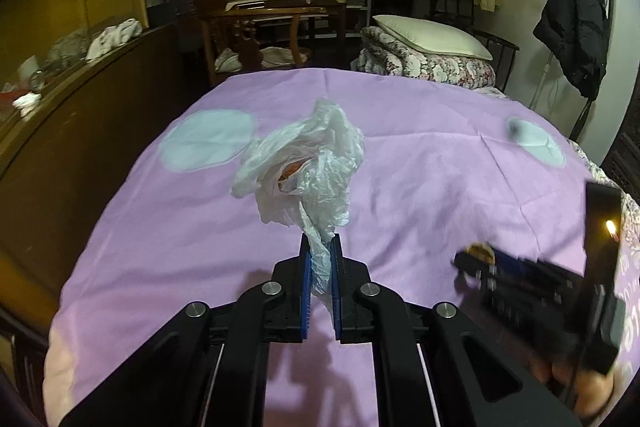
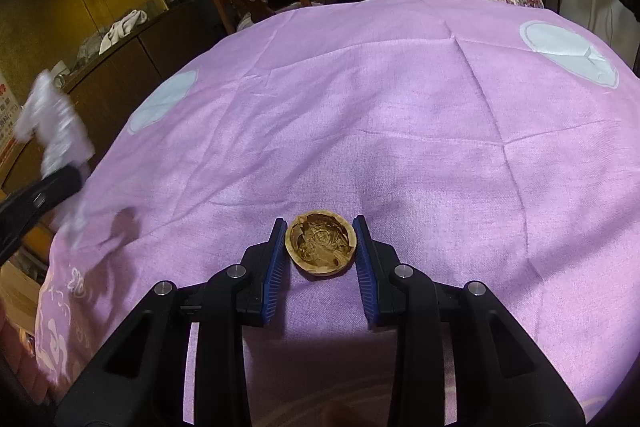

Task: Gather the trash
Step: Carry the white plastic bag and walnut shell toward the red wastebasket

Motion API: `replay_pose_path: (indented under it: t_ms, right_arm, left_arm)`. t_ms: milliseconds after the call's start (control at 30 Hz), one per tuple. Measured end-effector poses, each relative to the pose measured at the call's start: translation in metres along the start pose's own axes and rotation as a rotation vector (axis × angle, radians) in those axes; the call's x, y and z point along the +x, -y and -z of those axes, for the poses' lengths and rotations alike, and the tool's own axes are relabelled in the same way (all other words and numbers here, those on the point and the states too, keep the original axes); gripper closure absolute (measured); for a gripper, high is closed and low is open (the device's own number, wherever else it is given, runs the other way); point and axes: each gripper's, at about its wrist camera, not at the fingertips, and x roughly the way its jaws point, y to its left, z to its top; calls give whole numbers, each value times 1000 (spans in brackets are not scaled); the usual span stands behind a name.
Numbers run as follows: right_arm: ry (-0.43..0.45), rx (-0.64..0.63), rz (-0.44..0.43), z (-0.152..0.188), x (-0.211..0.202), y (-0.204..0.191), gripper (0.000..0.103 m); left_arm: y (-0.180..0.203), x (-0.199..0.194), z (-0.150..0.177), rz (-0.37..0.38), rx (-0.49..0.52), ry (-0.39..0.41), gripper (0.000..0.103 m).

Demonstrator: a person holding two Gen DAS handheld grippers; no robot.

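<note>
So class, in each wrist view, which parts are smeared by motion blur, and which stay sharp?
Left wrist view: the right gripper is smeared, the crumpled white plastic bag sharp. Right wrist view: bag and left gripper blur, the brown walnut half-shell stays crisp.

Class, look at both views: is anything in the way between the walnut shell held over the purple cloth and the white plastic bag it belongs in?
Nothing visible: only bare purple cloth lies between the walnut shell and the plastic bag.

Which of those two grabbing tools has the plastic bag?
The left tool: its blue pads pinch a twisted end of the white plastic bag. The right tool holds a walnut shell half instead.
</note>
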Motion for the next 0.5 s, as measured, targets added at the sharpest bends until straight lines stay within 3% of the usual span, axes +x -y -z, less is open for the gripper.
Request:
replay_pose_path:
  t_ms: [200,500]
  right_arm:
    - [-9,13,-18,13,-23,-14,69]
    - [22,-16,-115,48,-95,-64,69]
  left_arm:
    - [-16,-47,22,-59,8,20,94]
    - [-39,-102,58,-49,-26,18,94]
